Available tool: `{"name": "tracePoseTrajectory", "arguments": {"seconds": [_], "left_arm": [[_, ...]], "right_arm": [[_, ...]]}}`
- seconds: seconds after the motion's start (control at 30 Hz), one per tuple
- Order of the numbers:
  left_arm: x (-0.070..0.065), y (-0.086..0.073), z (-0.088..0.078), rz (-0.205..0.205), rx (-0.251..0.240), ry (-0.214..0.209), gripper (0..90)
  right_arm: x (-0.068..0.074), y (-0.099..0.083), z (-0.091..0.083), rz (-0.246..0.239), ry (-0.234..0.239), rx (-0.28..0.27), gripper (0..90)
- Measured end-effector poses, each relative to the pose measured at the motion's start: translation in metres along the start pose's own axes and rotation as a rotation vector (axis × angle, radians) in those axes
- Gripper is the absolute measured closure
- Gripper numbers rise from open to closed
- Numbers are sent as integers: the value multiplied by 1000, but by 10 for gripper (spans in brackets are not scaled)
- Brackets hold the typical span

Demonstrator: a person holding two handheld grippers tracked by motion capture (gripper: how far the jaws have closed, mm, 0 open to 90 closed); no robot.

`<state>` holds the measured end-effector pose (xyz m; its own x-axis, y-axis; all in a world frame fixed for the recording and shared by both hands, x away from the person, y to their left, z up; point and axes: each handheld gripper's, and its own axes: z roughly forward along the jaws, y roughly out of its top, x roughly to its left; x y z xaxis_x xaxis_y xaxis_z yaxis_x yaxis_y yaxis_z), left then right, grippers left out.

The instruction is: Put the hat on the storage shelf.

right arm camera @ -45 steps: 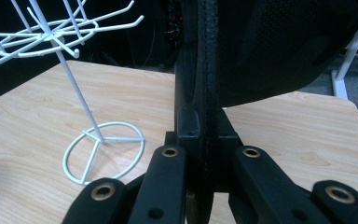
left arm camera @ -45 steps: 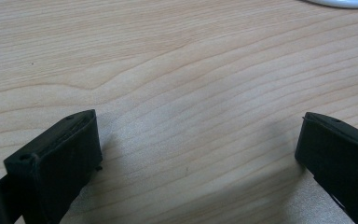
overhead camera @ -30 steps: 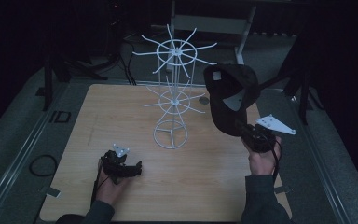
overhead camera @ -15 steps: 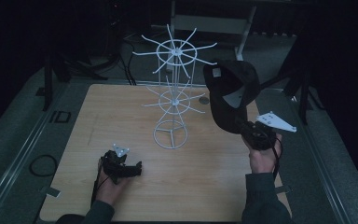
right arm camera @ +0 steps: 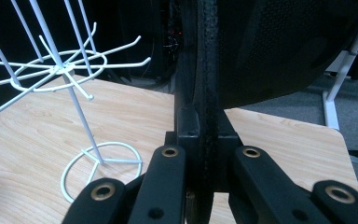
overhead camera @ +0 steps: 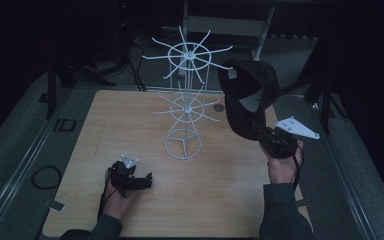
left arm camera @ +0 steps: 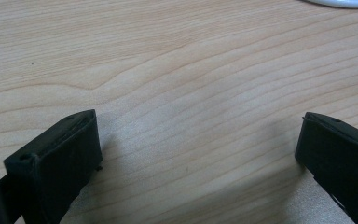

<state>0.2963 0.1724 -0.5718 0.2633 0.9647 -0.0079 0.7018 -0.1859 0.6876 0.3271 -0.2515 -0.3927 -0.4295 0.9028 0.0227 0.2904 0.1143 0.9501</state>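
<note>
Right gripper (overhead camera: 267, 137) clamped on black cap (overhead camera: 247, 97), held above the table's (overhead camera: 130, 125) right side.
Cap's long axis runs up and away, beside the white wire rack (overhead camera: 187, 107); left gripper (overhead camera: 139, 181) open, empty, resting on table.

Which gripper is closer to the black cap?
The right one. The right gripper is shut on the black cap's brim, holding it up beside the white wire rack. The left gripper rests open on the table, far away.

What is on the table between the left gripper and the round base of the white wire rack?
Nothing. In the high view, bare wood separates the left gripper from the rack base. The left gripper view shows bare table between its open jaws too.
</note>
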Motion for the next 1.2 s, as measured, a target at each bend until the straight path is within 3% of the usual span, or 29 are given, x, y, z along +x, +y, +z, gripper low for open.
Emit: {"name": "tracePoseTrajectory", "arguments": {"seconds": [1.2], "left_arm": [[0, 0, 0, -3, 0, -2, 1]], "right_arm": [[3, 20, -4, -28, -2, -38, 865]]}}
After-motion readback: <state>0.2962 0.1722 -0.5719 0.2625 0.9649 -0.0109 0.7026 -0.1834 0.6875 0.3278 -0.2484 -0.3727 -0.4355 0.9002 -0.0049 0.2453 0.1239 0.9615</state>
